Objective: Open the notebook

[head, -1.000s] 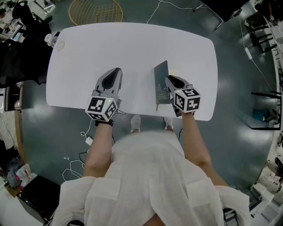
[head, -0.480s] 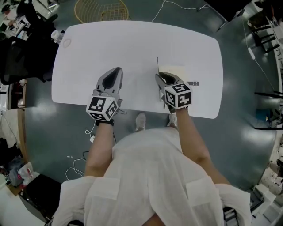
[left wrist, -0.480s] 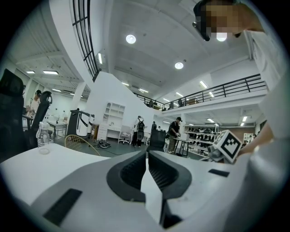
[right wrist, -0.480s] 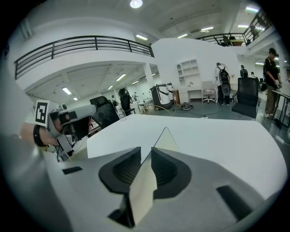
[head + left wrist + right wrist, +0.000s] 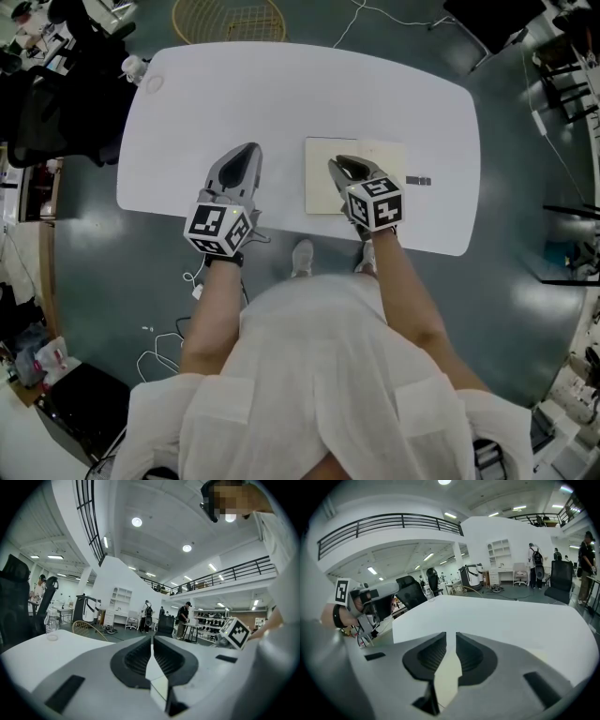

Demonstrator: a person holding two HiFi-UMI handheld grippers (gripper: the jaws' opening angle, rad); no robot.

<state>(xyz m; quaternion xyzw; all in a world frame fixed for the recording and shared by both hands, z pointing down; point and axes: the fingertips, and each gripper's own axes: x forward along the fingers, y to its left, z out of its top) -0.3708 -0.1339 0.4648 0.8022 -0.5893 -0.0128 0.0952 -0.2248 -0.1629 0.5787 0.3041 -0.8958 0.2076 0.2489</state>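
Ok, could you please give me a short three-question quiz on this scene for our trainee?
1. True or false: the notebook lies closed on the table.
2. What stands at the table's far left corner? A bottle; B mug; C lamp.
3. Fill in: the left hand-held gripper holds ____.
Key: 1 false; 2 A; 3 nothing.

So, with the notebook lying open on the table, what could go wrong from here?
The notebook lies close to the table's near edge; a push toward that edge could slide it off. The right gripper hangs over its pages; its jaws have just been closing with nothing between them, and dipping lower might crease a page.
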